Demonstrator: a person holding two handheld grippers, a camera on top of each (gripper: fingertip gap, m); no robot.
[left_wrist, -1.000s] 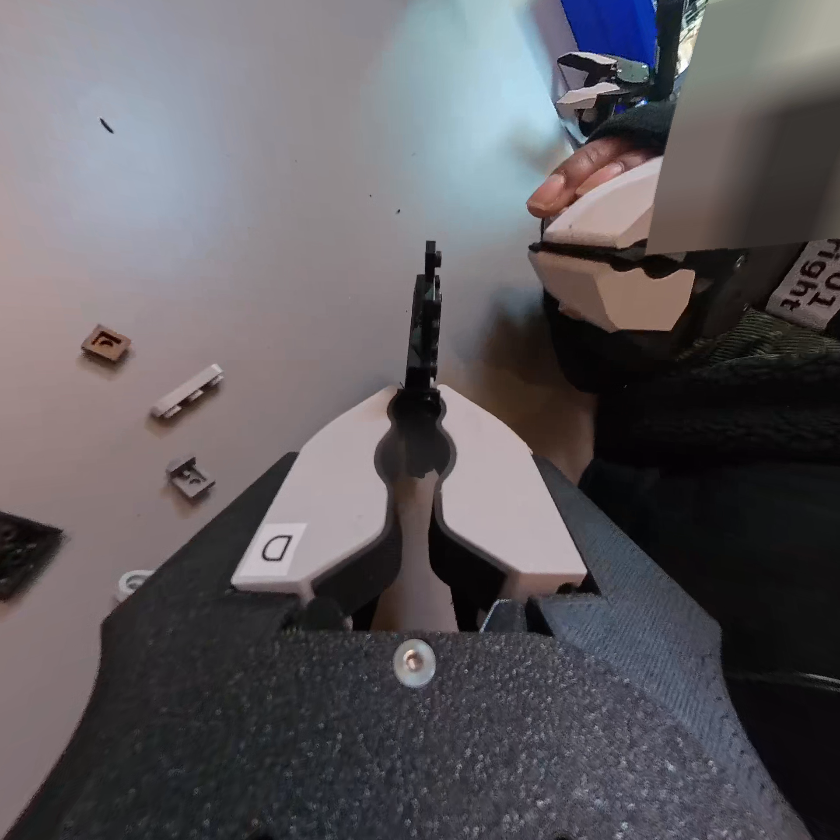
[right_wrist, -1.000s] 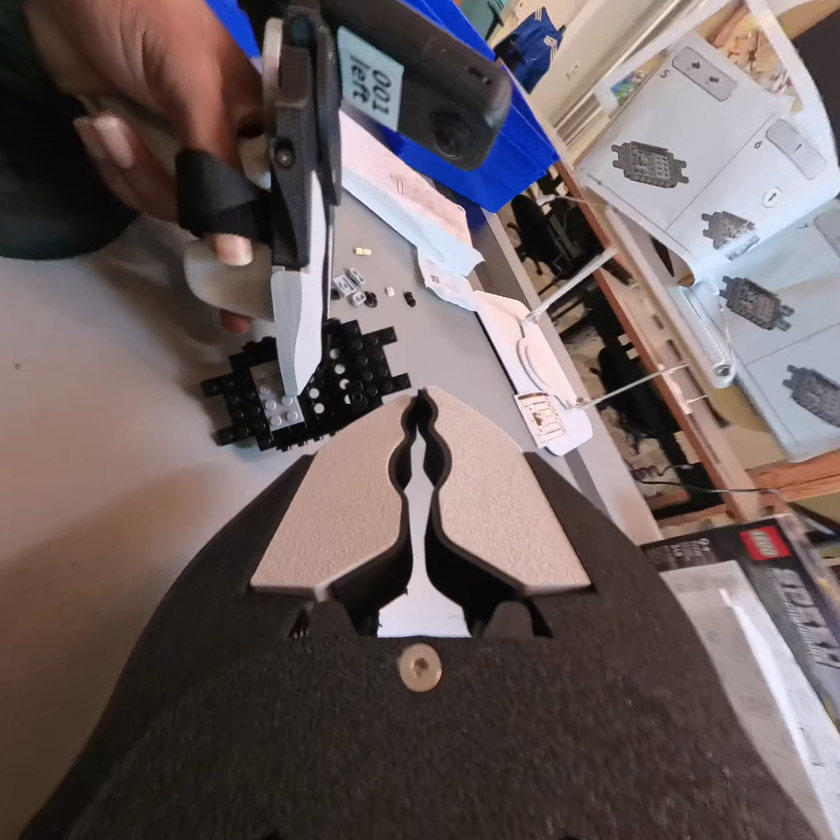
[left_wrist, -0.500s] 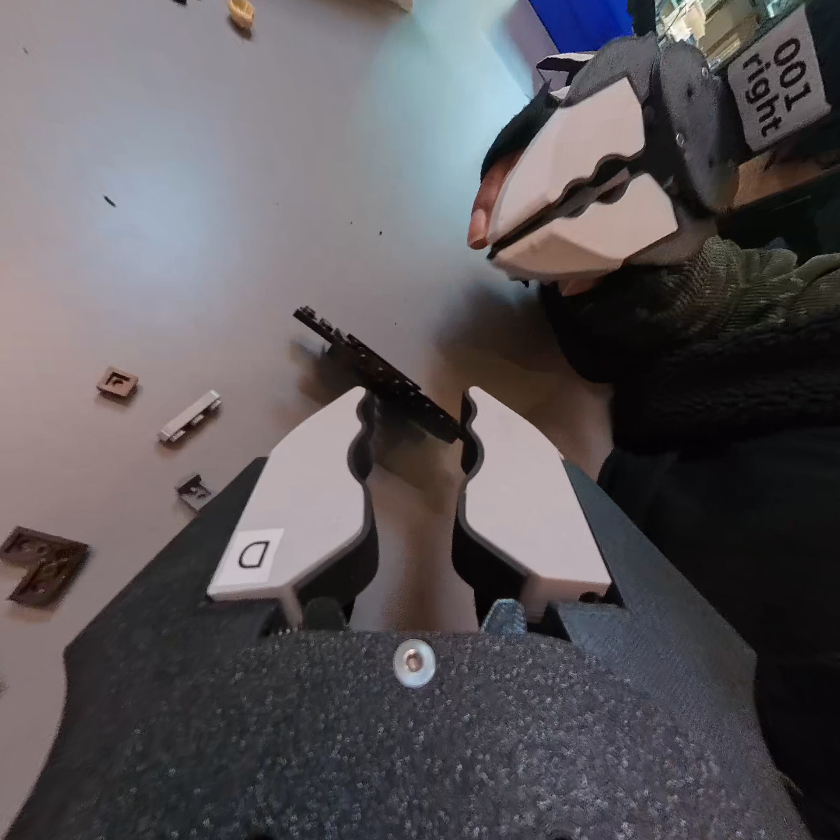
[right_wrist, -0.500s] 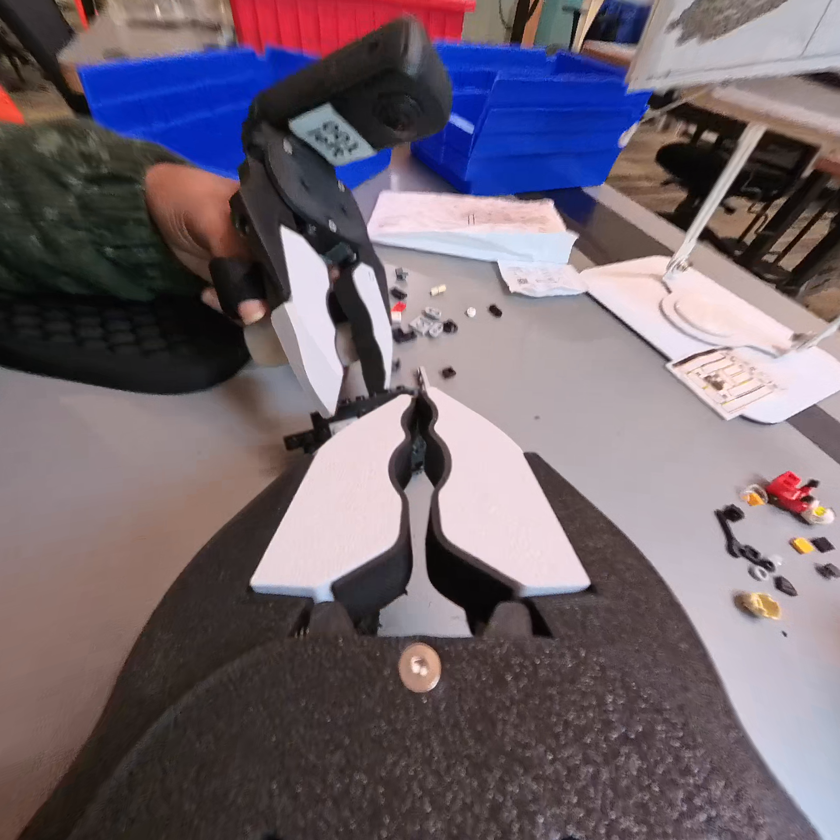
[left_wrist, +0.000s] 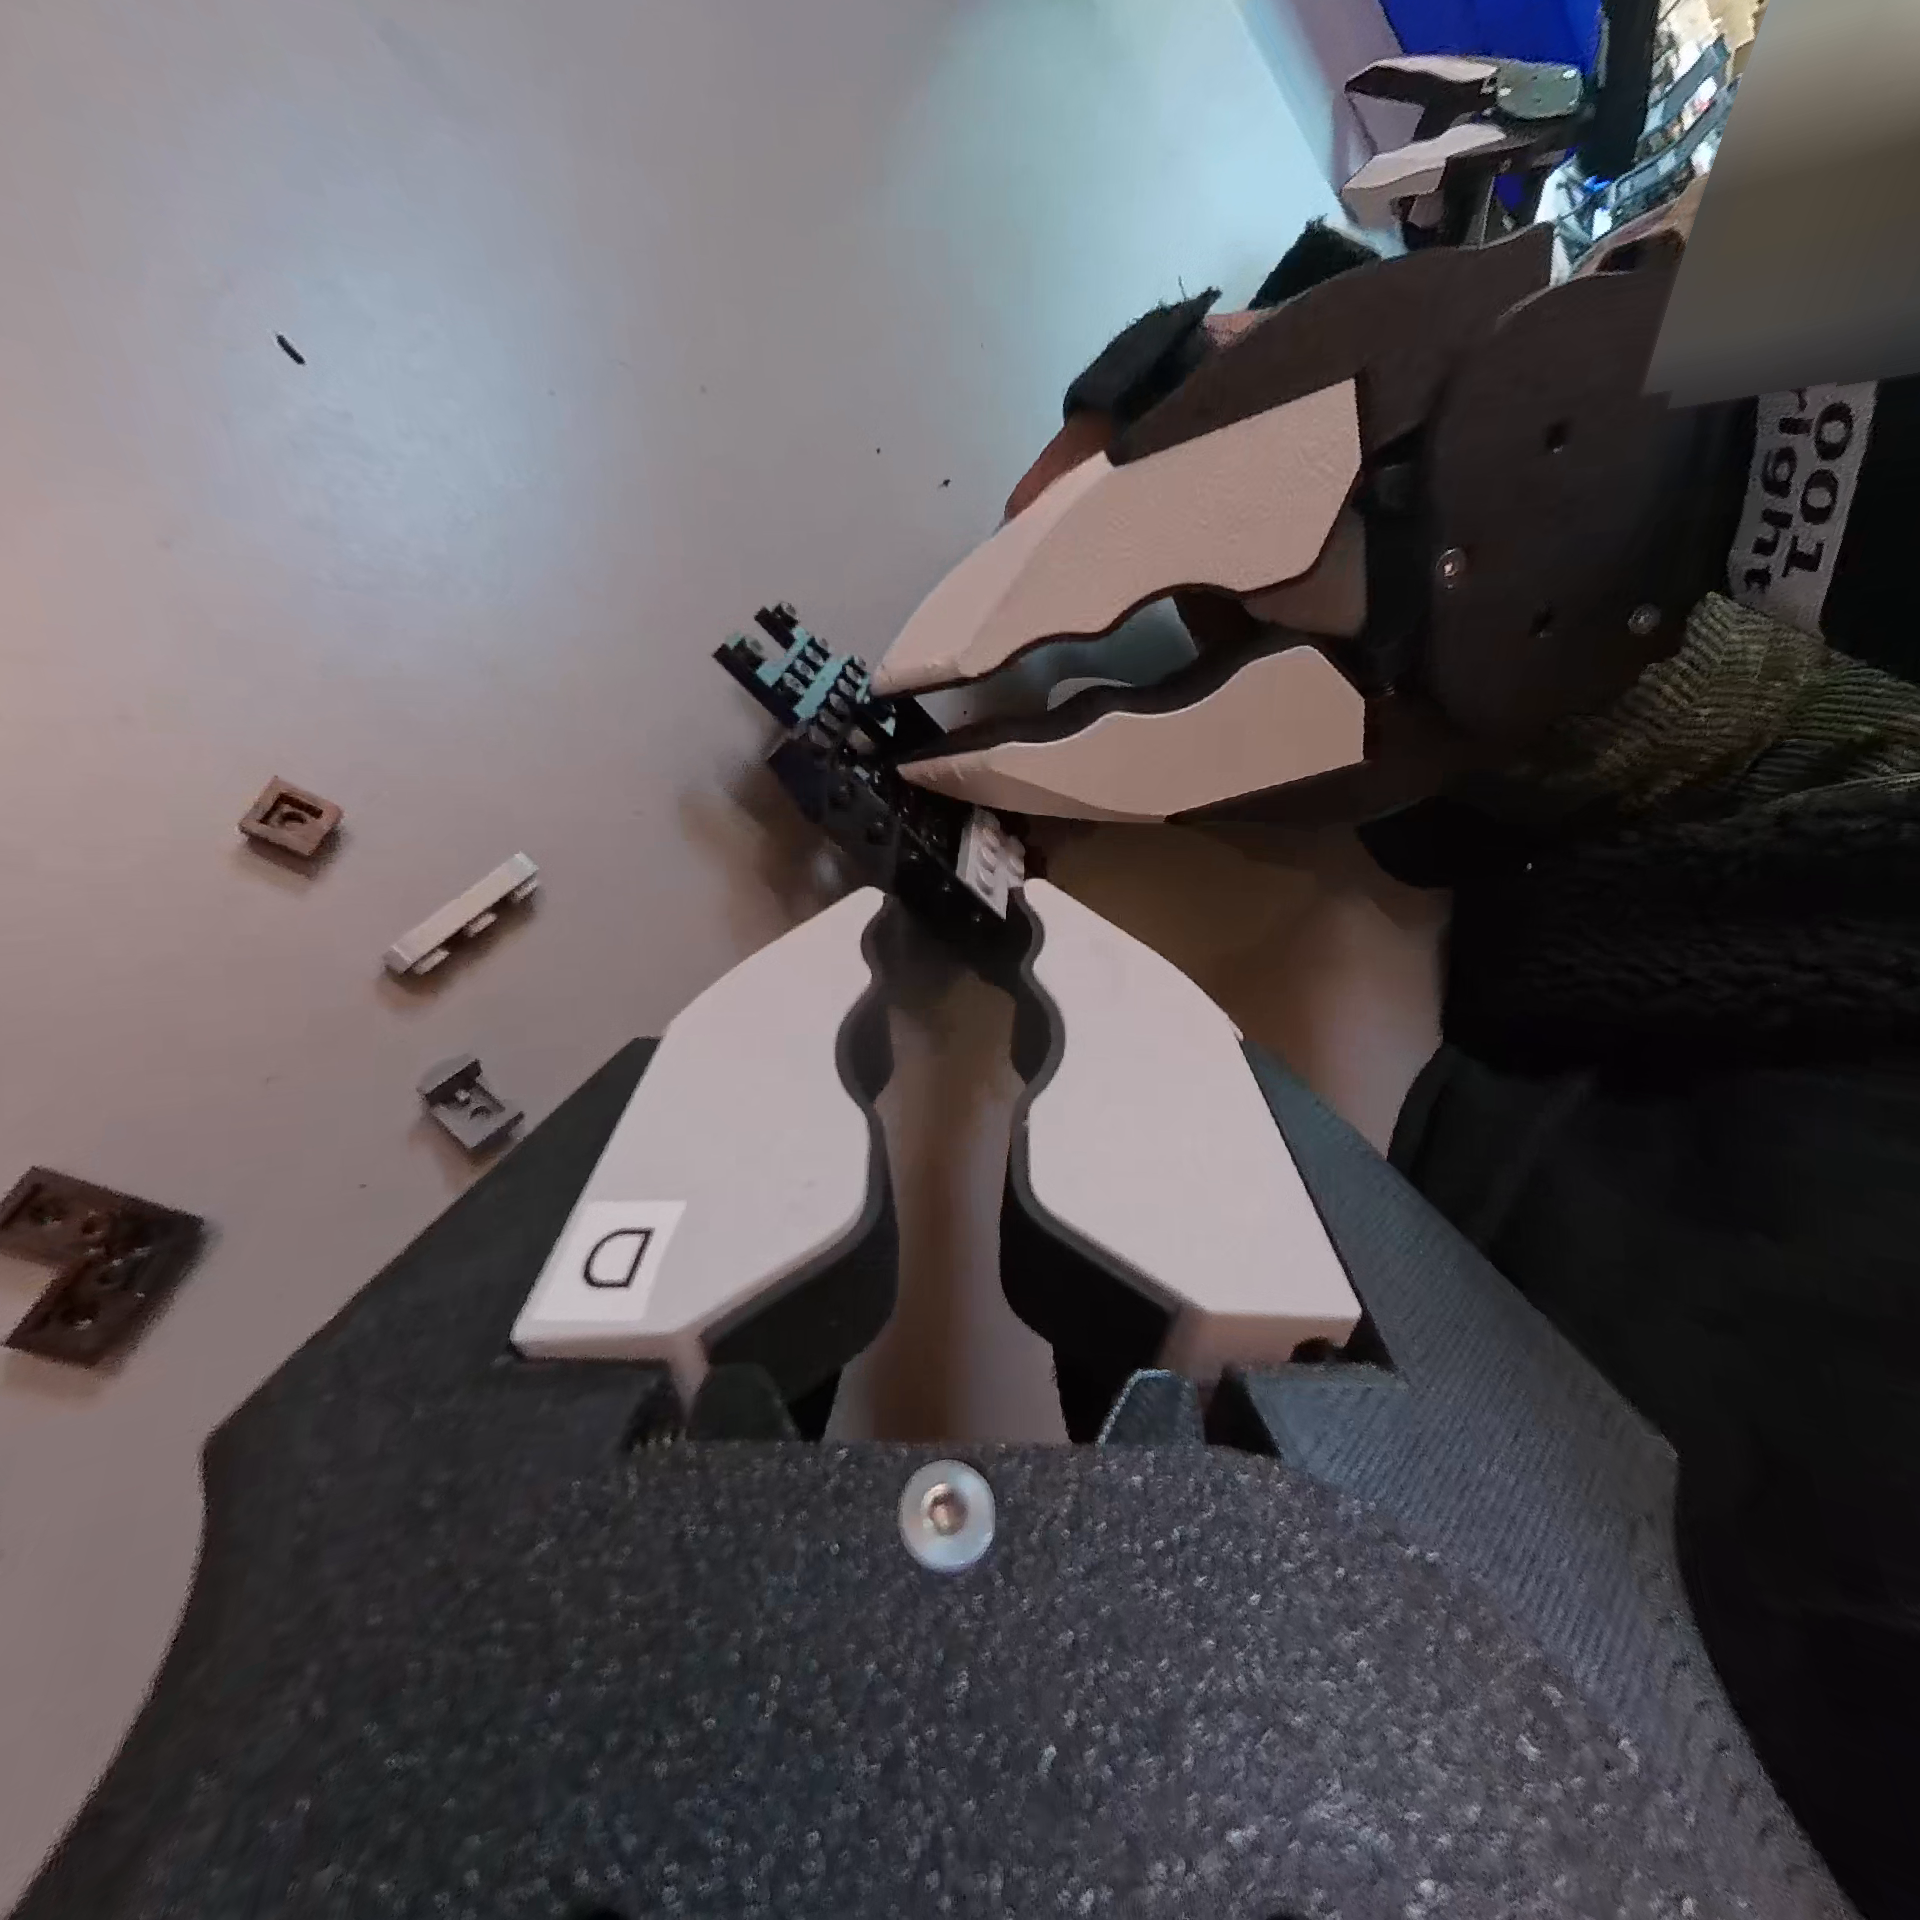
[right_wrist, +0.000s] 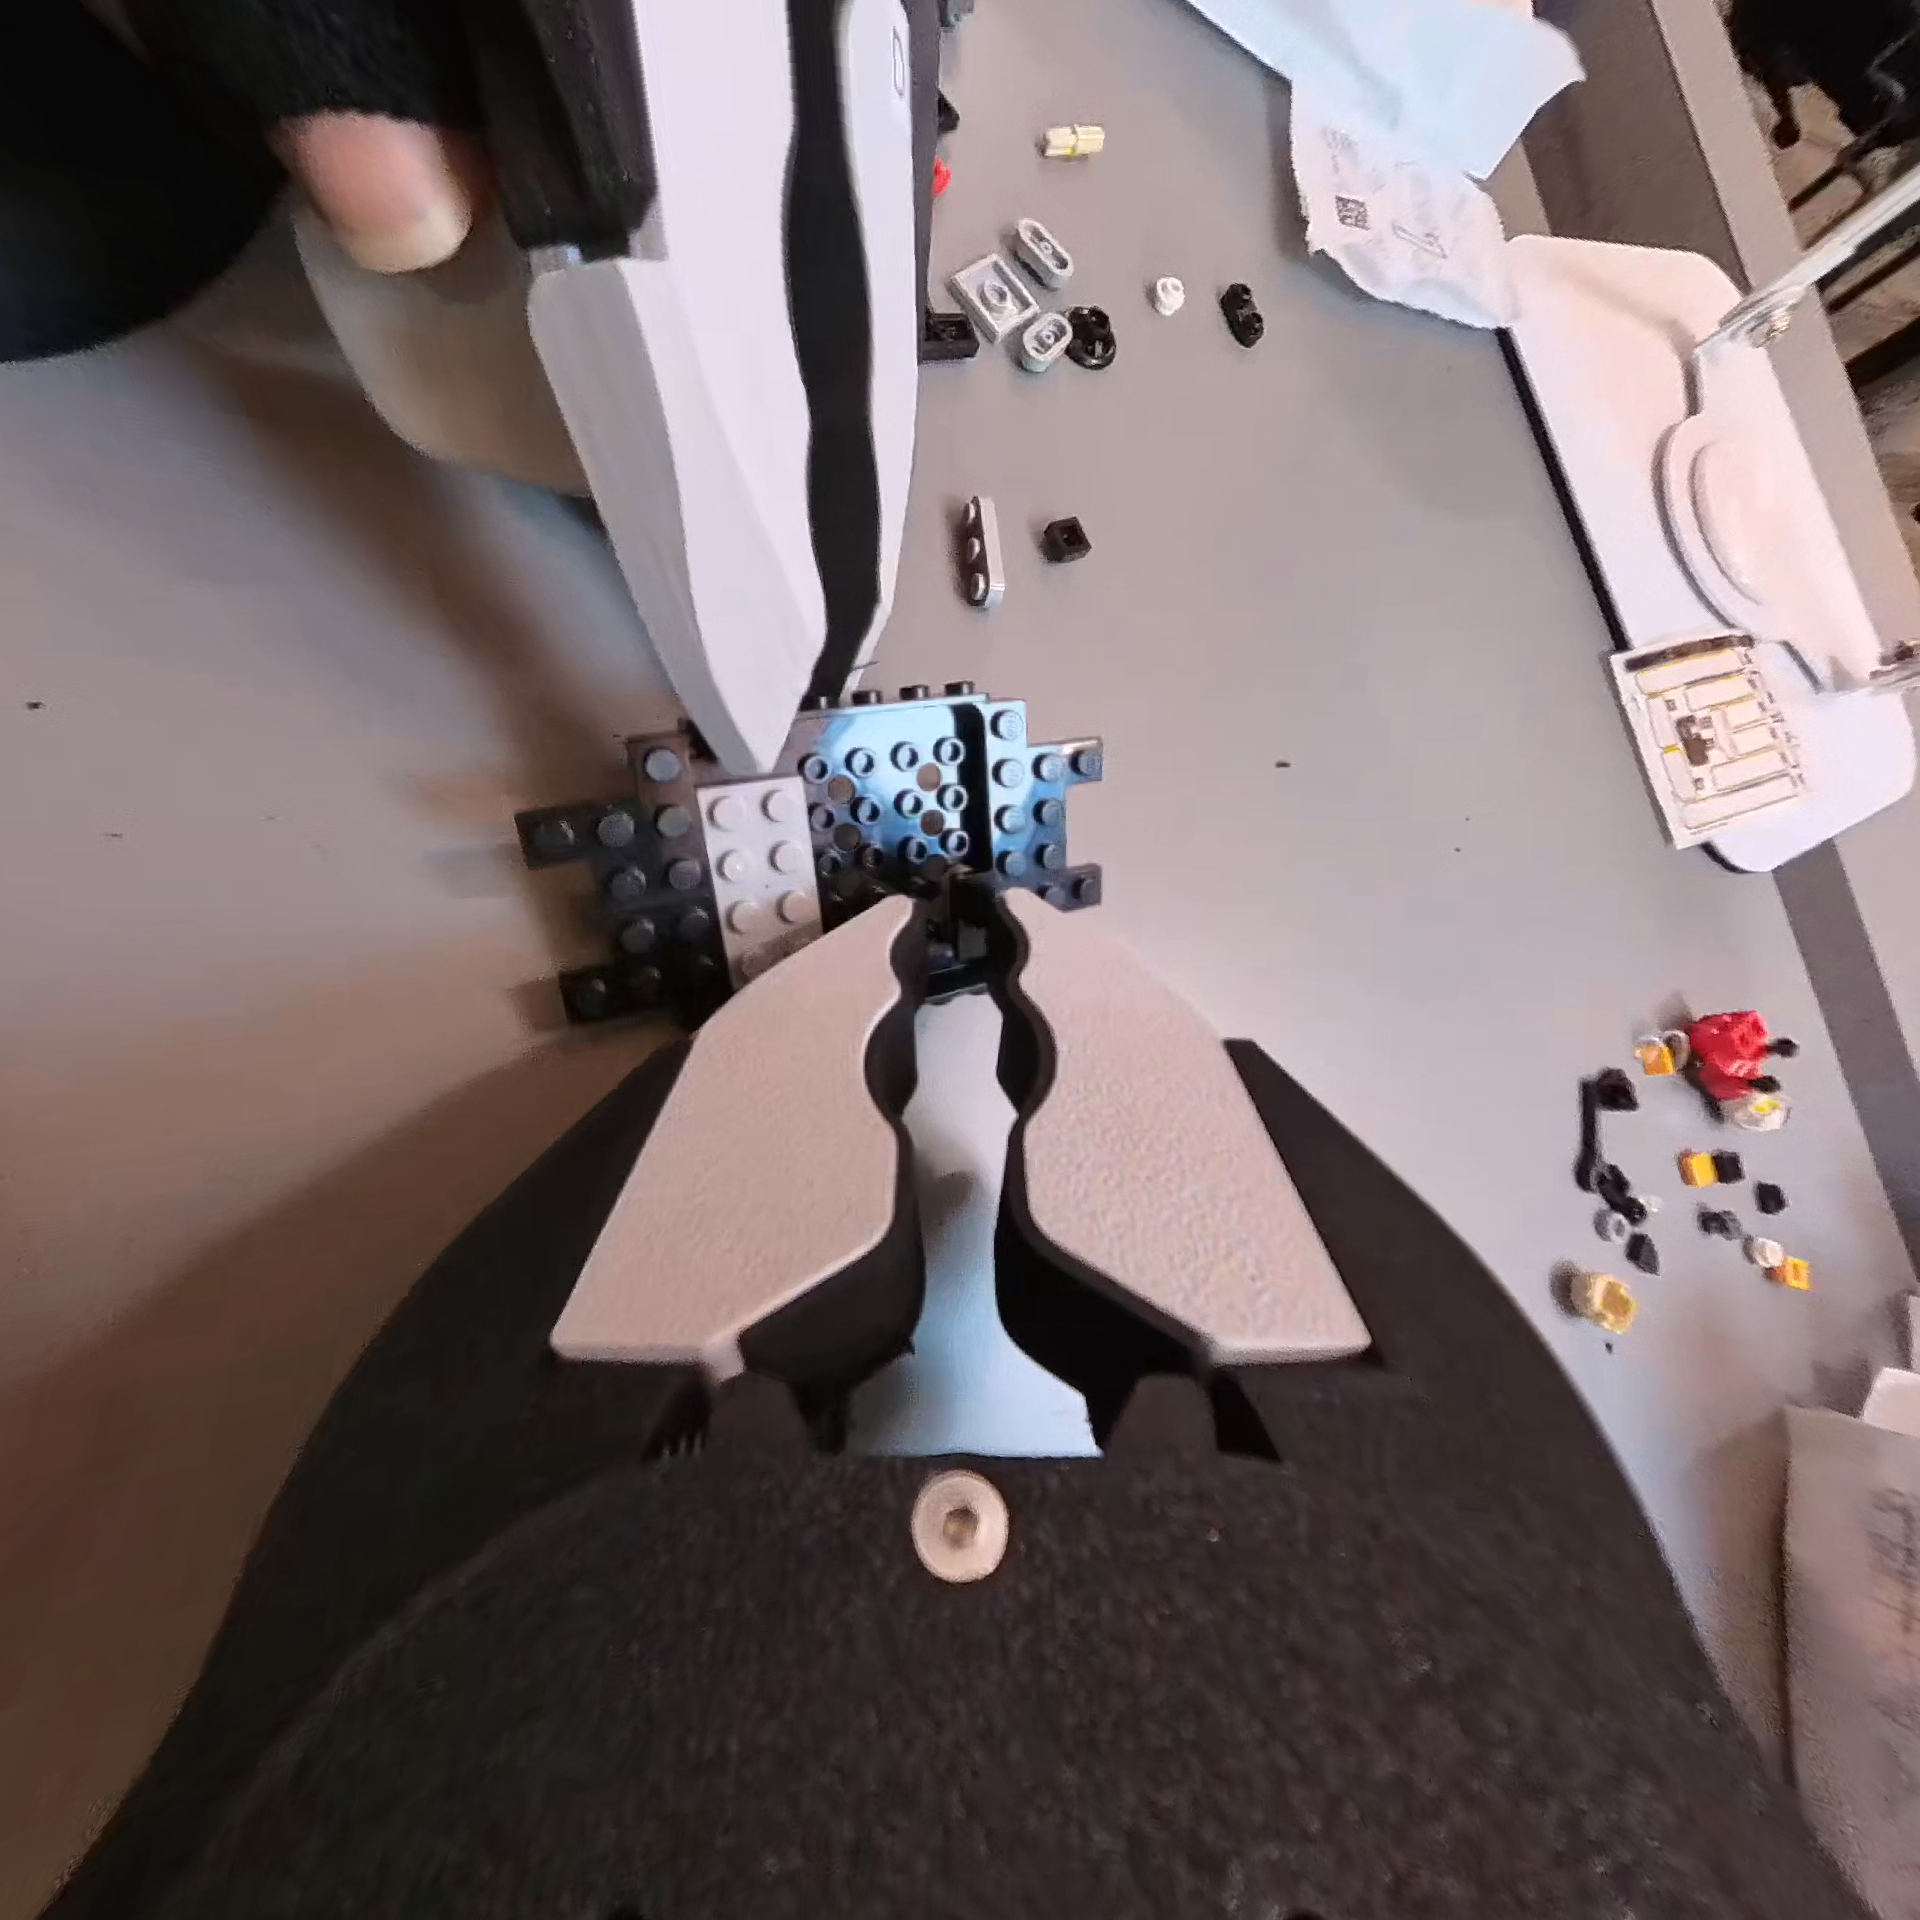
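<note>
Fingers (left_wrist: 1039, 940) of both grippers narrowly apart, each pair clamped on the black brick plate (right_wrist: 883, 810).

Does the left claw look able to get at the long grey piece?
Probably not yet: bare table leads to the long grey piece, but the left claw is closed on the black plate assembly.

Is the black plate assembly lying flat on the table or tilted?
Tilted: the black plate assembly slants up off the table, edge between the left gripper fingertips.
</note>
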